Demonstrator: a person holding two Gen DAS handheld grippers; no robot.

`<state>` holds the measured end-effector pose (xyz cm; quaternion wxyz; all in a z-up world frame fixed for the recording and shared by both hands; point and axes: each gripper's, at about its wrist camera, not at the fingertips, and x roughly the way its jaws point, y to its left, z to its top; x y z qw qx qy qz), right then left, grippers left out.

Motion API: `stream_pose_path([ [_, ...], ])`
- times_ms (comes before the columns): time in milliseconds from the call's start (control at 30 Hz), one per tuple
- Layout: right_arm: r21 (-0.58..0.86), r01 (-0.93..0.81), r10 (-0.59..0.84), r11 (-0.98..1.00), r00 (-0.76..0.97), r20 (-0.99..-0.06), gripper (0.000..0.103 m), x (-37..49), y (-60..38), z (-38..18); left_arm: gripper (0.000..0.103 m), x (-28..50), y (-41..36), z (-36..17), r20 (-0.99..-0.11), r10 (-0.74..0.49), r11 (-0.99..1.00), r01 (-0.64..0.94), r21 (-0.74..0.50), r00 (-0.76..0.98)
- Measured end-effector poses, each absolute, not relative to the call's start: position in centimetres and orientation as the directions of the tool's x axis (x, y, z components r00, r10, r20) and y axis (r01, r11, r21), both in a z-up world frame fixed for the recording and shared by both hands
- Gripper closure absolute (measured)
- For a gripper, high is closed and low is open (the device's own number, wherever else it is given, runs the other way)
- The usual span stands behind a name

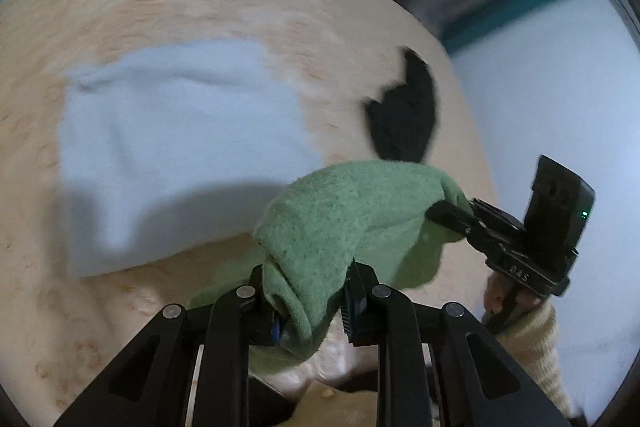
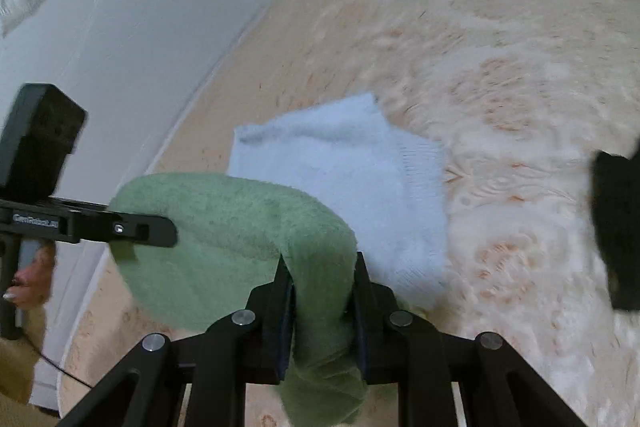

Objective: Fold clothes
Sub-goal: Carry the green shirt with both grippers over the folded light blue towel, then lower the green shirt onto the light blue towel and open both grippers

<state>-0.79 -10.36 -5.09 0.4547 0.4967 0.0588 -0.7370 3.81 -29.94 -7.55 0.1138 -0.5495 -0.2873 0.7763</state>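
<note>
Fingers [image 1: 276,291] of our left gripper [image 1: 308,301] and right gripper [image 2: 324,301] each pinch an end of the green fleece garment [image 2: 240,227], held sagging above the patterned bed [image 2: 500,87] beside a light-blue folded piece [image 2: 340,179]; soft and light, we judge it best gripped at edges.

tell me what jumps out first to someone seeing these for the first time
The green fuzzy sock draws the eye first: it hangs in mid-air above the patterned cream bedspread, stretched between the left gripper and the right gripper, both with jaws clamped on it. Behind it, a light blue sock lies flat on the bedspread, and a black sock lies off to the right near the edge.
</note>
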Motion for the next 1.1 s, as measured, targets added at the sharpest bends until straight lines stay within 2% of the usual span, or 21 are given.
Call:
stream_pose_path([
  [100,0.308,0.732,-0.546,-0.608,-0.104,-0.831,0.081,-3.8,-14.3,-6.0,0.081,2.0,-31.8,-8.4,-0.813,0.41,-0.828,0.205,-0.522,-0.413],
  [167,0.228,0.714,-0.482,-0.663,-0.173,-0.859,0.051,-5.0,-16.4,-6.0,0.081,0.2,-33.3,-9.8,-0.845,0.337,-0.843,0.266,-0.467,-0.415],
  [200,0.193,0.685,-0.443,-0.703,-0.209,-0.872,0.029,-5.4,-17.0,-6.3,0.08,-0.9,-34.1,-11.1,-0.873,0.286,-0.855,0.306,-0.419,-0.396],
  [233,0.165,0.655,-0.409,-0.737,-0.238,-0.881,0.027,-5.8,-17.4,-6.7,0.079,-2.0,-34.8,-12.4,-0.897,0.234,-0.863,0.345,-0.369,-0.374],
  [300,0.237,0.623,-0.454,-0.746,-0.214,-0.865,0.028,-5.7,-15.9,-7.0,0.076,-3.8,-36.0,-15.1,-0.946,0.145,-0.862,0.432,-0.266,-0.291],
  [400,0.282,0.573,-0.481,-0.77,-0.23,-0.846,0.028,-5.9,-12.6,-7.3,0.071,-5.3,-37.1,-16.6,-0.949,0.157,-0.815,0.506,-0.281,-0.274],
  [467,0.312,0.538,-0.498,-0.783,-0.241,-0.833,0.028,-6.1,-10.5,-7.5,0.056,-5.9,-37.4,-16.4,-0.95,0.143,-0.804,0.527,-0.275,-0.277],
  [500,0.327,0.521,-0.506,-0.789,-0.247,-0.826,0.028,-6.2,-9.4,-7.6,0.053,-6.4,-37.6,-16.2,-0.952,0.125,-0.809,0.527,-0.261,-0.279],
  [533,0.342,0.503,-0.514,-0.794,-0.253,-0.82,0.028,-6.2,-8.3,-7.7,0.045,-6.9,-37.8,-15.8,-0.954,0.104,-0.817,0.523,-0.243,-0.282],
  [567,0.357,0.485,-0.521,-0.798,-0.259,-0.813,0.028,-6.3,-7.2,-7.8,0.027,-7.3,-38.1,-15.5,-0.955,0.082,-0.824,0.52,-0.226,-0.284],
  [633,0.387,0.449,-0.536,-0.805,-0.272,-0.799,0.027,-6.4,-5.1,-8.0,0.012,-7.9,-39.0,-15.3,-0.966,0.027,-0.83,0.534,-0.164,-0.256],
  [800,0.437,0.421,-0.577,-0.795,-0.3,-0.76,0.027,-5.2,-2.6,-7.3,0.012,-6.1,-41.8,-13.4,-0.98,-0.047,-0.727,0.68,-0.098,-0.191],
  [867,0.452,0.436,-0.603,-0.778,-0.316,-0.732,0.028,-4.3,-2.3,-6.5,0.012,-3.5,-40.2,-10.8,-0.951,-0.154,-0.708,0.701,-0.084,-0.27],
  [933,0.459,0.483,-0.641,-0.746,-0.335,-0.691,0.029,-2.9,-2.3,-5.1,0.012,-1.0,-36.3,-8.7,-0.894,-0.279,-0.742,0.669,-0.031,-0.352],
  [1033,0.36,0.597,-0.656,-0.717,-0.402,-0.639,0.029,0.5,-3.3,-2.6,0.011,3.1,-28.5,-7.2,-0.748,-0.471,-0.785,0.609,0.114,-0.467],
  [1067,0.318,0.628,-0.655,-0.71,-0.424,-0.625,0.029,1.7,-3.6,-2.1,0.01,4.2,-26.0,-7.4,-0.708,-0.505,-0.794,0.587,0.156,-0.494],
  [1100,0.278,0.655,-0.655,-0.703,-0.443,-0.611,0.029,3.0,-4.0,-1.6,0.01,5.0,-24.1,-7.9,-0.705,-0.504,-0.806,0.565,0.176,-0.499],
])
